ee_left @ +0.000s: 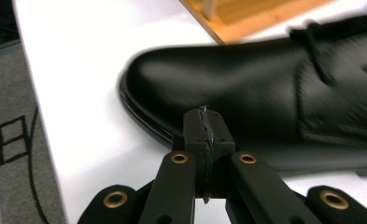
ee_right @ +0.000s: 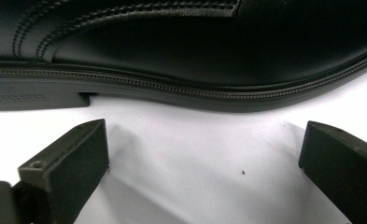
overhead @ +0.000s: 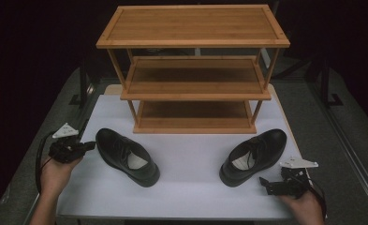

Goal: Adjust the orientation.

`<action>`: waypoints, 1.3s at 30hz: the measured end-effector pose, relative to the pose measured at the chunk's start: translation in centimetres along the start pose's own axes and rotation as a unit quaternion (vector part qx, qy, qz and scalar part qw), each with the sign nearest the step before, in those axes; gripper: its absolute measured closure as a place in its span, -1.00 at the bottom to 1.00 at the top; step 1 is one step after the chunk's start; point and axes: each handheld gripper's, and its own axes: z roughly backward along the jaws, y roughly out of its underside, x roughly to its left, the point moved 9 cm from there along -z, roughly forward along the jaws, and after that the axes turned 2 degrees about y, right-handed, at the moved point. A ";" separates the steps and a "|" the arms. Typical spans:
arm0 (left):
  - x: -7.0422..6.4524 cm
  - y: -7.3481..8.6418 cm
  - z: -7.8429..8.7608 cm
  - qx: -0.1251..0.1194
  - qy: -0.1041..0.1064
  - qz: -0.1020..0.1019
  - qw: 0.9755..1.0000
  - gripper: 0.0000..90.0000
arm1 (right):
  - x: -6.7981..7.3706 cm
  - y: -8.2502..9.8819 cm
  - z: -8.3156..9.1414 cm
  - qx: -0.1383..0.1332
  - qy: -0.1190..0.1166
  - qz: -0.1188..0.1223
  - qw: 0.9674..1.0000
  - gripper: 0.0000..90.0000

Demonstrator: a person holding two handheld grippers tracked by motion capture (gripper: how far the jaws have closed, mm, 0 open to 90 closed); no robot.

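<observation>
— Left claw [ee_left: 204, 135] is pressed together, empty, at the left shoe's [overhead: 128, 157] toe on the desk [overhead: 191, 187].
— Spread it before gripping. Right claw [ee_right: 204, 168] is spread beside the right shoe [ee_right: 181, 42].

White table [overhead: 191, 187] top, three-tier wooden rack [overhead: 193, 70] at its far edge, grey carpeted floor [overhead: 308, 108] around, dark unlit room behind, black stand legs [overhead: 329, 89] either side

The left shoe [ee_left: 246, 93] is motion-blurred (heel cut off at right edge).
</observation>
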 end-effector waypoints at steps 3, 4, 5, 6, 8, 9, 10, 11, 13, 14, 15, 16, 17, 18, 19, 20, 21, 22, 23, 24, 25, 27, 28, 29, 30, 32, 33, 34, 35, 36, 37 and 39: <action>0.7 -0.6 -0.4 -0.001 -0.005 0.003 1.000 1.00 | 0.0 0.0 0.0 0.000 0.000 0.000 1.000 -0.97; 1.5 -1.1 -0.9 -0.003 -0.011 0.003 1.000 1.00 | 0.0 0.0 0.0 0.000 0.000 0.000 1.000 -0.97; 1.5 -1.1 -0.9 -0.003 -0.011 0.003 1.000 1.00 | 0.0 0.0 0.0 0.000 0.000 0.000 1.000 -0.97; 2.3 -1.6 -1.5 0.001 -0.020 0.004 1.000 1.00 | 0.0 0.0 0.0 0.000 0.000 0.000 1.000 -0.97; 3.2 -1.9 -2.1 0.003 -0.029 0.001 1.000 1.00 | 0.0 0.0 0.0 0.000 0.000 0.000 1.000 -0.97; 3.2 -1.9 -2.1 0.003 -0.029 0.001 1.000 0.99 | 0.0 0.0 0.0 0.000 0.000 0.000 1.000 -0.97; 4.0 -2.2 -2.8 0.005 -0.032 0.001 0.999 1.00 | 0.0 0.0 0.0 0.000 0.000 0.000 1.000 -0.97; 4.0 -2.2 -2.8 0.005 -0.032 0.001 0.999 1.00 | 0.0 0.0 0.0 0.000 0.000 0.000 1.000 -0.97; 4.8 -2.4 -3.8 0.010 -0.037 -0.004 0.999 1.00 | 0.0 0.0 0.0 0.000 0.000 0.000 1.000 -0.97; 5.1 -2.4 -4.1 0.010 -0.039 -0.006 0.999 1.00 | 0.0 0.0 0.0 0.000 0.000 0.000 1.000 -0.97; 5.4 -2.4 -4.5 0.008 -0.042 -0.005 0.999 1.00 | 0.0 0.0 0.0 0.000 0.000 0.000 1.000 -0.97; 5.7 -2.3 -4.8 0.011 -0.044 -0.003 0.999 1.00 | 0.0 0.0 0.0 0.000 0.000 0.000 1.000 -0.97; 5.9 -2.1 -5.1 0.012 -0.046 0.002 0.999 1.00 | 0.0 0.0 0.0 0.000 0.000 0.000 1.000 -0.97; 6.2 -1.8 -5.5 0.017 -0.047 0.005 0.999 1.00 | 0.0 0.0 0.0 0.000 0.000 0.000 1.000 -0.97; 6.4 -1.5 -5.8 0.023 -0.049 0.006 0.999 1.00 | 0.0 0.0 0.0 0.000 0.000 0.000 1.000 -0.97; 6.7 -1.3 -6.1 0.026 -0.052 0.007 0.998 1.00 | 0.0 0.0 0.0 0.000 0.000 0.000 1.000 -0.97; 6.8 -1.1 -6.4 0.030 -0.052 0.010 0.998 1.00 | 0.0 0.0 0.0 0.000 0.000 0.000 1.000 -0.97; 6.9 -0.9 -6.6 0.032 -0.050 0.011 0.998 1.00 | 0.0 0.0 0.0 0.000 0.000 0.000 1.000 -0.97; 7.0 -0.8 -6.8 0.033 -0.050 0.012 0.998 1.00 | 0.0 0.0 0.0 0.000 -0.001 -0.001 1.000 -0.97; 7.0 -0.7 -7.0 0.036 -0.048 0.013 0.998 1.00 | 0.0 0.0 0.0 0.000 0.000 0.000 1.000 -0.97; 7.0 -0.7 -7.0 0.036 -0.048 0.013 0.998 1.00 | 0.0 0.0 0.0 -0.001 0.000 0.000 1.000 -0.97; 6.9 -0.4 -7.2 0.040 -0.042 0.016 0.998 1.00 | 0.0 0.0 0.0 -0.001 -0.001 0.000 1.000 -0.97; 6.6 -0.3 -7.3 0.044 -0.042 0.014 0.998 1.00 | 0.0 0.0 0.0 -0.001 -0.001 -0.001 1.000 -0.97; 6.6 -0.4 -7.3 0.042 -0.046 0.014 0.998 1.00 | 0.0 0.0 0.0 -0.001 -0.001 -0.001 1.000 -0.97; 6.6 -0.4 -7.3 0.041 -0.045 0.016 0.998 1.00 | 0.0 0.0 0.0 0.000 -0.001 -0.001 1.000 -0.97; 6.6 -0.2 -7.2 0.043 -0.044 0.021 0.998 1.00 | 0.0 0.0 0.0 0.000 -0.001 -0.001 1.000 -0.97; 6.6 -0.2 -7.2 0.041 -0.044 0.023 0.998 1.00 | 0.0 0.0 0.0 0.000 -0.001 -0.001 1.000 -0.97; 6.5 -0.1 -7.1 0.041 -0.043 0.024 0.998 1.00 | 0.0 0.0 0.0 0.000 -0.001 -0.001 1.000 -0.97; 6.5 -0.1 -7.1 0.041 -0.043 0.024 0.998 1.00 | 0.0 0.0 0.0 0.000 -0.001 -0.001 1.000 -0.97; 6.3 0.0 -7.0 0.038 -0.040 0.030 0.998 1.00 | 0.0 0.0 0.0 0.000 -0.001 -0.001 1.000 -0.97; 6.2 0.0 -7.0 0.038 -0.037 0.031 0.998 1.00 | 0.0 0.0 0.0 0.000 -0.001 -0.001 1.000 -0.97; 6.0 0.0 -7.0 0.036 -0.034 0.034 0.998 1.00 | 0.0 0.0 0.0 0.000 -0.001 -0.001 1.000 -0.97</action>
